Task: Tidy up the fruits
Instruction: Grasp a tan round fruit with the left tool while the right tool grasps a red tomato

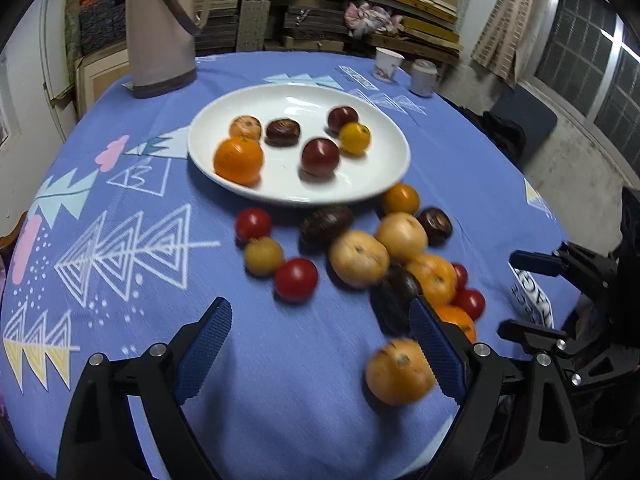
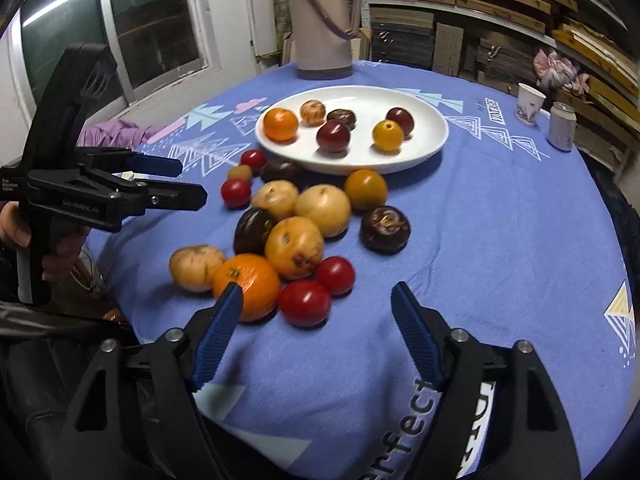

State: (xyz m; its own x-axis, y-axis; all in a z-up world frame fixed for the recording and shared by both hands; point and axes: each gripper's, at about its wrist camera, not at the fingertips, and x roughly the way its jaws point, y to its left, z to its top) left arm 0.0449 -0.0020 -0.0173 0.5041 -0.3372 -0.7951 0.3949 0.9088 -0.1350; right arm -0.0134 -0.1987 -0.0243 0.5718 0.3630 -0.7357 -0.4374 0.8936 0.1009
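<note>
1. Wide white oval ceramic plate (image 1: 304,196) on round table under blue patterned tablecloth (image 1: 280,360); six fruits inside.
2. Plate contents: large bright orange (image 1: 239,160) at near left rim, small pale tan fruit (image 1: 245,127) just behind, ridged dark brown fruit (image 1: 282,131) beside, two dark red round fruits (image 1: 320,156) and (image 1: 342,118), small yellow-orange fruit (image 1: 354,137) between and right of them.
3. Loose heap of mixed fruits (image 2: 296,232) on cloth just in front of plate: red tomatoes, tan round fruits, dark brown fruits, oranges. Several touching one another; none in a container.
4. Left gripper (image 1: 320,344): blue ribbed pads spread wide, only bare cloth between, nothing held. Blurred tan-orange fruit (image 1: 398,372) partly behind right-hand pad; contact not determinable.
5. Right gripper (image 2: 316,332): pads apart, nothing gripped; left-hand pad tip overlapping large orange (image 2: 248,284), red tomato (image 2: 305,302) just ahead of the gap.
6. Beige tall thermos jug (image 2: 322,20) at far edge. White paper cup (image 2: 530,103) and small pale can (image 2: 562,126) at far right; contents not visible.
</note>
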